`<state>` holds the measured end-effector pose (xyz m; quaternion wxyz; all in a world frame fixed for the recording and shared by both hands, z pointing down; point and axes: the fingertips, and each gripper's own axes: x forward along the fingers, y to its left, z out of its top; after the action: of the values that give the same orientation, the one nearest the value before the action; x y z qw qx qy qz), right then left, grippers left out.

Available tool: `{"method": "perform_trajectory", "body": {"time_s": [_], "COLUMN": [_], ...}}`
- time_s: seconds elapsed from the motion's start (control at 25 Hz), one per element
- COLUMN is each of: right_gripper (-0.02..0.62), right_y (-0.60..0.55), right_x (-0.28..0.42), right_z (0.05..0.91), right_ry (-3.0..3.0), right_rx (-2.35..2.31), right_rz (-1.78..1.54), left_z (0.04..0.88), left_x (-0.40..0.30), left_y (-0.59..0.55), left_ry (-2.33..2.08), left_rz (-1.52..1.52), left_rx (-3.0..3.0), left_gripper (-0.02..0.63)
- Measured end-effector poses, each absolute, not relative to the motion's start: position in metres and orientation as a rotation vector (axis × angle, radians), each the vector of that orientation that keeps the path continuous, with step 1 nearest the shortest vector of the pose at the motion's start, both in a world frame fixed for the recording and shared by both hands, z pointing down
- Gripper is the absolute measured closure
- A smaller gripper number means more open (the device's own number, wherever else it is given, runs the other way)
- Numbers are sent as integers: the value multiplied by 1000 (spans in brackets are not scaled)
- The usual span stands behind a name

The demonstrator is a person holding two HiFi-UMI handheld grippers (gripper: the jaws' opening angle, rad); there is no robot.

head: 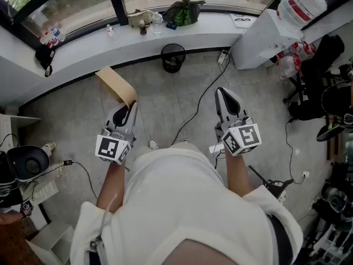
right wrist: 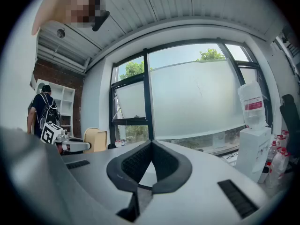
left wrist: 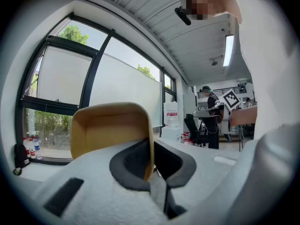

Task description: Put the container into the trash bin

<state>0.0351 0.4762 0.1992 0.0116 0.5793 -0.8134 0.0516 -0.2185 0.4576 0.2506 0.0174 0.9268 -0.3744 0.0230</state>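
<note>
A tan paper container point(head: 117, 85) stands out over the floor, its thin wall pinched in my left gripper point(head: 131, 106), which is shut on it. In the left gripper view the container point(left wrist: 110, 128) rises open-sided beyond the jaws, one edge clamped at my left gripper point(left wrist: 151, 146). A black mesh trash bin point(head: 172, 57) stands on the floor against the window ledge, ahead and between both grippers. My right gripper point(head: 223, 93) is held level to the right, shut with nothing in it; its pads meet in the right gripper view point(right wrist: 150, 144). The container point(right wrist: 96, 139) shows there at the left.
A white water dispenser point(head: 300, 4) stands at the far right corner, with a black office chair point(head: 314, 76) beside it. Cables point(head: 201, 101) run across the grey floor. Bottles and a bag point(head: 182, 12) sit on the window ledge. Another person point(left wrist: 211, 116) stands farther off.
</note>
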Motion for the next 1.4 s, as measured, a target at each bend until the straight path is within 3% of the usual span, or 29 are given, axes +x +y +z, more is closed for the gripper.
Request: {"method": "perform_trajectory", "body": {"time_s": [0.92,1.4], "right_gripper": [595,594], "right_y": [479,336], "right_x": [82,76], "right_z": [230,251], "right_ry": [-2625,-2510], "right_rx": [1662,1653], "right_rz": [228,258], "left_z": [264,303], "left_x": [-160,-140], "left_y": [458,291], "left_ry": [-1227,-1046], "left_rz": [142,91], "left_rx": [2832,2818], "left_gripper": [584,584]}}
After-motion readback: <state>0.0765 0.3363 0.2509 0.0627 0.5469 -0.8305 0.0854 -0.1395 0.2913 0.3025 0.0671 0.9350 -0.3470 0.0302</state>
